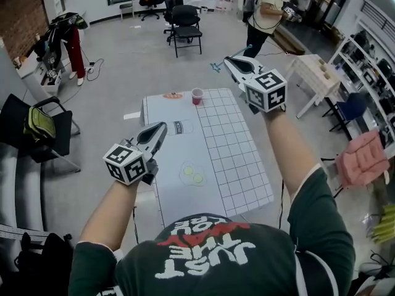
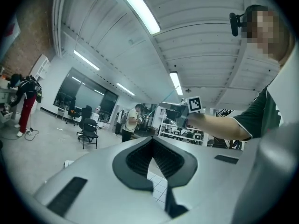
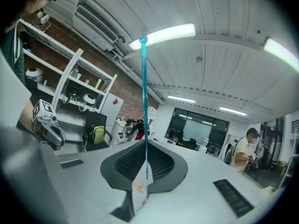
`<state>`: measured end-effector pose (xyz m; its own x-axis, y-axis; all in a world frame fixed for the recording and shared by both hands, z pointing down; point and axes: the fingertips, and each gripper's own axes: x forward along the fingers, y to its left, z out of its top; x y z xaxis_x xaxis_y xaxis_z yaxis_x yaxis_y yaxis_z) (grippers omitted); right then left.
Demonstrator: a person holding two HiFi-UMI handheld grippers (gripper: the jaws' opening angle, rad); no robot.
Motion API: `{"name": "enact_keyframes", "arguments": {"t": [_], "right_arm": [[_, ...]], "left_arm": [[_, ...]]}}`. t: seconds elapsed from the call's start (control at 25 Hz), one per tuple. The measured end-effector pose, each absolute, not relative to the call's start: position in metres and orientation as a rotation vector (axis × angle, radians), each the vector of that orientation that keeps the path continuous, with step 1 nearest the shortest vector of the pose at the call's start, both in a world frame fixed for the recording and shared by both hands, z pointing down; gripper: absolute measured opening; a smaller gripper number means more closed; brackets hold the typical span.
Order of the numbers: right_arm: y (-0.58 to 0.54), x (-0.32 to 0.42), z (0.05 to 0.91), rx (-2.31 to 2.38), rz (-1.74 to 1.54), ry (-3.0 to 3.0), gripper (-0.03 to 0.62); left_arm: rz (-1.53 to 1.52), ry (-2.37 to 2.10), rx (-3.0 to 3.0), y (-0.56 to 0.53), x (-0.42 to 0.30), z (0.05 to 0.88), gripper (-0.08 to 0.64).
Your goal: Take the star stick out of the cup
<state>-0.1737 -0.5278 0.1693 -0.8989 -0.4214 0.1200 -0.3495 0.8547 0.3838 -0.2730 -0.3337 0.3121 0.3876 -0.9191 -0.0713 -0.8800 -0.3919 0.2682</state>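
My right gripper (image 1: 229, 61) is raised high above the far end of the white table (image 1: 166, 165), shut on the thin teal star stick (image 1: 217, 66), whose star end hangs clear of the table. In the right gripper view the star stick (image 3: 144, 101) runs straight up from between the closed pads of the right gripper (image 3: 145, 171). The small red cup (image 1: 197, 96) stands upright near the table's far edge, below and left of the stick. My left gripper (image 1: 162, 128) hovers over the table's left side, shut and empty; the left gripper (image 2: 153, 164) shows its pads meeting.
A grid mat (image 1: 234, 153) covers the table's right half. An orange item (image 1: 173, 95) lies left of the cup, and two yellow-green discs (image 1: 193, 174) lie nearer me. A person (image 1: 265, 11) stands at the back, with black chairs (image 1: 185, 26) and a small white table (image 1: 315, 69).
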Motion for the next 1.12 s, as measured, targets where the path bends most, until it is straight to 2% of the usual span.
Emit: {"name": "enact_keyframes", "arguments": {"t": [0.64,1.12], "right_arm": [[-0.478,0.013,0.154,0.375,-0.248,-3.050,0.041],[-0.511,0.078,0.202,0.231,-0.111,-3.086,0.041]], "left_arm": [[-0.409,-1.801,2.303,-0.290,-0.128,0.287,0.006],[-0.348,-1.878,2.218,-0.327,-0.071,0.331,0.006]]}}
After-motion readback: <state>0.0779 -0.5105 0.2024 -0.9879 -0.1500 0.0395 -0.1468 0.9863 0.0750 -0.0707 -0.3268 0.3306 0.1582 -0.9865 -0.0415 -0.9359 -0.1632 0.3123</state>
